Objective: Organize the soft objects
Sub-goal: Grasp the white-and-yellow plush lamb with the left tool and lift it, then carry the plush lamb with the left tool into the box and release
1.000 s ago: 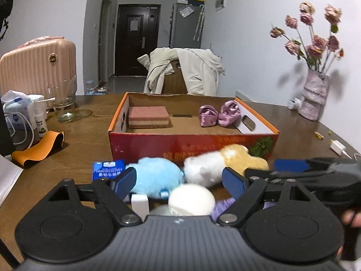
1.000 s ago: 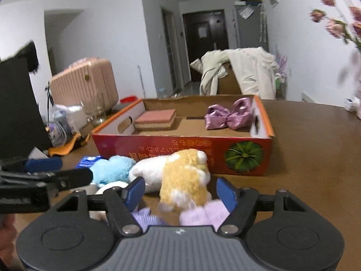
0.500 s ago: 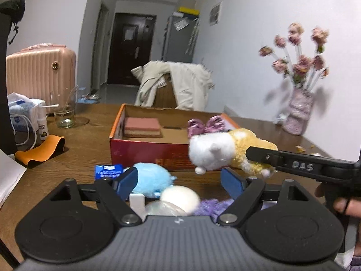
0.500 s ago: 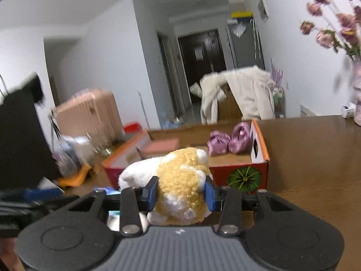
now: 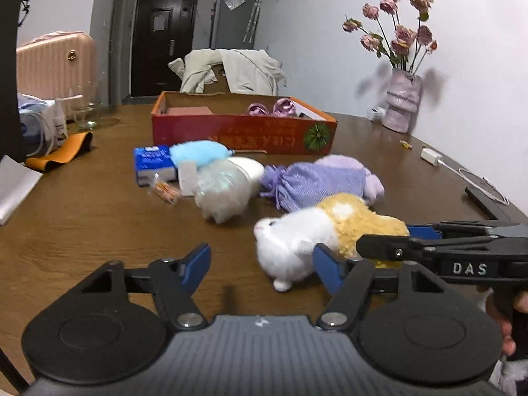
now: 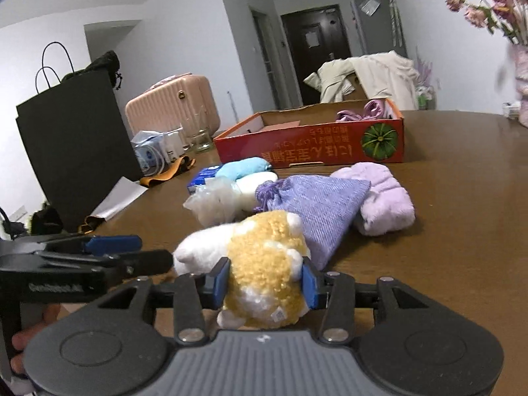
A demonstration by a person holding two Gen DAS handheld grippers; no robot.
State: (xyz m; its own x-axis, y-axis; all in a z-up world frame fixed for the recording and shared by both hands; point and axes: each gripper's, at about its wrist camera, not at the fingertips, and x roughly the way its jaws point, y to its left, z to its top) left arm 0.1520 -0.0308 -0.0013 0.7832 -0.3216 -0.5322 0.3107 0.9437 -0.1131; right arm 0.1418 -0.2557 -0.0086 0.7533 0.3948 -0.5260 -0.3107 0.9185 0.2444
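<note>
— Two grippers are in view; what has the right gripper (image 6: pixel 265 283) got?
— Its blue fingers (image 6: pixel 220 282) press on both flanks of the yellow-and-white plush toy (image 6: pixel 264 264), squeezing the yellow rear end. The toy's white head pokes out to the left, and it sits low over the brown desk (image 6: pixel 462 231). The gap between those fingers has just widened a touch, yet the pads are on the plush.

— And the left gripper (image 5: pixel 260 265)?
— Its fingers (image 5: pixel 196 262) stand about half apart and have just been closing. The toy's white head (image 5: pixel 290 247) lies in the gap, nearer the right-hand finger; whether that pad touches the fur I cannot tell. The left-hand finger is clear of it.

— Where are the other soft things?
— Further back on the desk: a purple knit pouch (image 6: pixel 316 204) with a lilac folded cloth (image 6: pixel 386 201) just beside it, a clear bag of white stuffing (image 5: pixel 224 191), a white round piece (image 5: pixel 250 168) and a light blue plush (image 5: pixel 198 153) next to a blue tissue pack (image 5: pixel 153 161). Behind them stands the red cardboard box (image 5: pixel 244 130), holding a pink sponge (image 5: pixel 189 110) and shiny purple scrunchies (image 5: pixel 272 107).
</note>
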